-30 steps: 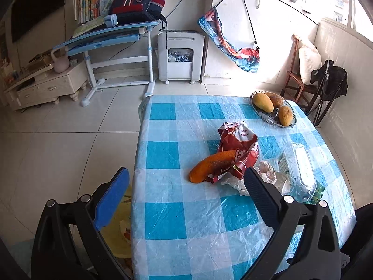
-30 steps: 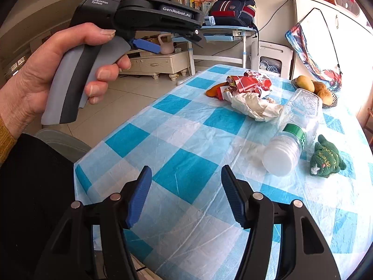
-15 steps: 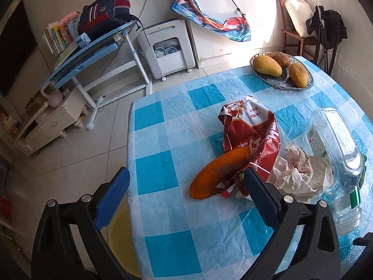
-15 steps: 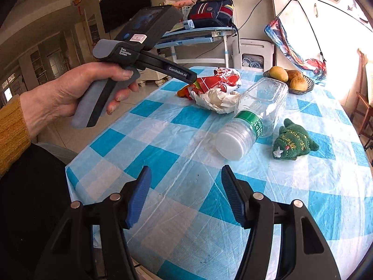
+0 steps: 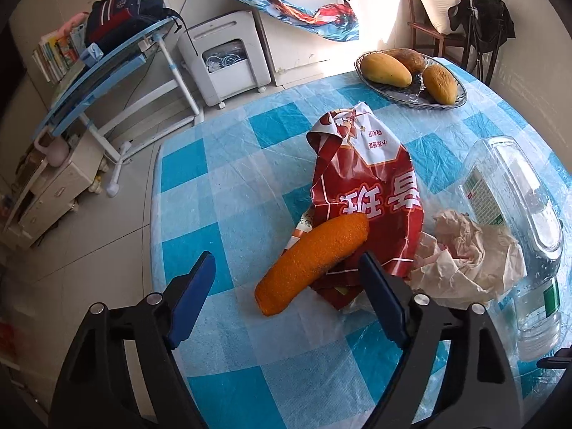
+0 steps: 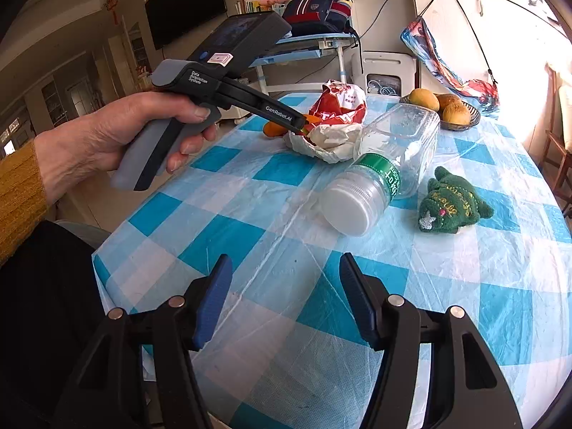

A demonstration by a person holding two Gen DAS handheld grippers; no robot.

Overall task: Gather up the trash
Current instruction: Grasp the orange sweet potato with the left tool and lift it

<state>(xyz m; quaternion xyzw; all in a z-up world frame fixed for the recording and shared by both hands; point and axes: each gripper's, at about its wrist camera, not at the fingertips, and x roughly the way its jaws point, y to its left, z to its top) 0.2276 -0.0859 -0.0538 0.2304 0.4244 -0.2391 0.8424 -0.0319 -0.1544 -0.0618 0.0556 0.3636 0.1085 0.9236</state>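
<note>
half the clear bottle [image 5: 525, 211] runs past the frame edge.

Checked table [image 6: 250, 236], bottle [image 6: 386, 164], wrapper [image 5: 371, 193], tissue [image 5: 472, 261]

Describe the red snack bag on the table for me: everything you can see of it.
The red snack bag is a crinkled, glossy foil-like wrapper, red with a white panel and white characters, torn open at its far end. It lies flat and looks empty on the blue-checked tablecloth. An orange peel-like piece rests across its near edge, and crumpled white paper touches its side. The left gripper has just been closing and is open near its near end, not gripping it.
</note>
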